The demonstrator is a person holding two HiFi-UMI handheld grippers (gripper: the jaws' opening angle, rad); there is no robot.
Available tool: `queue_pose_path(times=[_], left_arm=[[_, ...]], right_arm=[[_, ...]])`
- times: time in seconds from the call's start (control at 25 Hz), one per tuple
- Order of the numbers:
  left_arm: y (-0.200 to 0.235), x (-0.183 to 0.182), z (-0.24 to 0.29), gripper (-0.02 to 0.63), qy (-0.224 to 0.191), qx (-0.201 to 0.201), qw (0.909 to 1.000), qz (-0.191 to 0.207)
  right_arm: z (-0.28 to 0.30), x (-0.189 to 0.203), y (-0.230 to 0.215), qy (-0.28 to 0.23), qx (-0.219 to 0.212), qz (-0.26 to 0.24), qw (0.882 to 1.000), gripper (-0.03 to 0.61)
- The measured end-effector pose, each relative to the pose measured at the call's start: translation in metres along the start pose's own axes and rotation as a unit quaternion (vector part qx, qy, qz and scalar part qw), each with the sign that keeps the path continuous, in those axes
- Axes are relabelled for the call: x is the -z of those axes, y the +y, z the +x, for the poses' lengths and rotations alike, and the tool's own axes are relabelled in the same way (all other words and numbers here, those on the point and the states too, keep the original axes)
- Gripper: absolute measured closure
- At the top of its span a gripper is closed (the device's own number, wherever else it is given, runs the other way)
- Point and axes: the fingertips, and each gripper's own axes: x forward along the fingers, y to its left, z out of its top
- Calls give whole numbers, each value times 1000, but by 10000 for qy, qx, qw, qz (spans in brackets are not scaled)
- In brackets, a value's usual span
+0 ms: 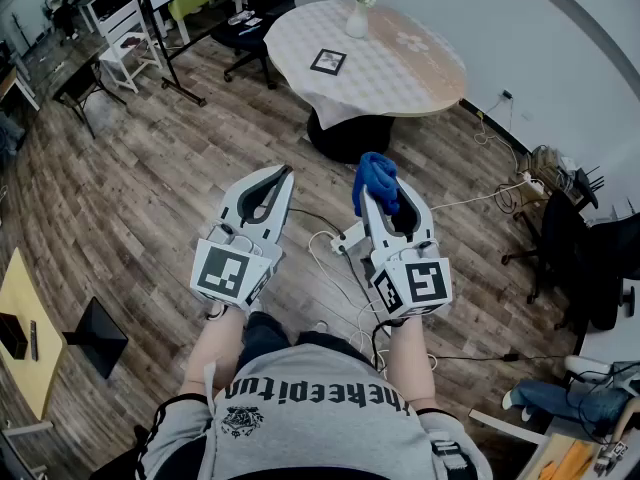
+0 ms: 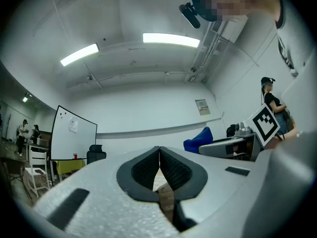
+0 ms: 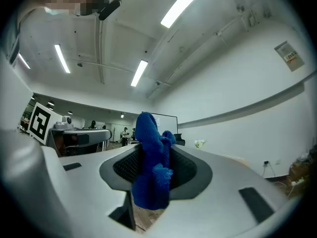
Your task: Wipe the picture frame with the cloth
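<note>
Right gripper point(image 1: 388, 200) was clamped on the blue cloth point(image 1: 378, 178), which stood bunched between its jaws and poked out past the tips; left gripper point(image 1: 277, 176) had its jaws pressed together at the tips, with nothing between them; both were held side by side, not touching, over the wood floor point(image 1: 150, 168) in front of the person's chest; the frame point(image 1: 328, 62) lay flat on the round table point(image 1: 430, 83) farther ahead, well apart from both grippers and near the table's closer edge; a white vase point(image 1: 357, 18) stood beyond it on the same table.
</note>
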Motion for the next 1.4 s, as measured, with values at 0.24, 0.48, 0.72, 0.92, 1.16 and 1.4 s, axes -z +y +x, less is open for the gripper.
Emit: queue_pose_path(times=[0.24,0.48,0.72,0.92,1.16,1.4], left_arm=[[-6,0,-2,597,6,5,10000,8],[-11,-1,-2,597,13,13,10000,26],[-17,-1,1,597,41,-55,10000,70],[-23,1,-2,597,58,-131,9998,108],[-9,9,4,597,117,-184,9997,71],[25,20,18,597,119,-133,9998,-21]], right_arm=[[-6,1,0,3,-9,11,10000,425],[-9,2,0,9,-45,-14,10000,425],[-12,4,-6,8,-128,2,9999,425],[-15,7,-9,12,-222,107,9997,423],[2,12,-10,54,-293,184,9994,423],[38,14,-8,37,-257,207,9994,423]])
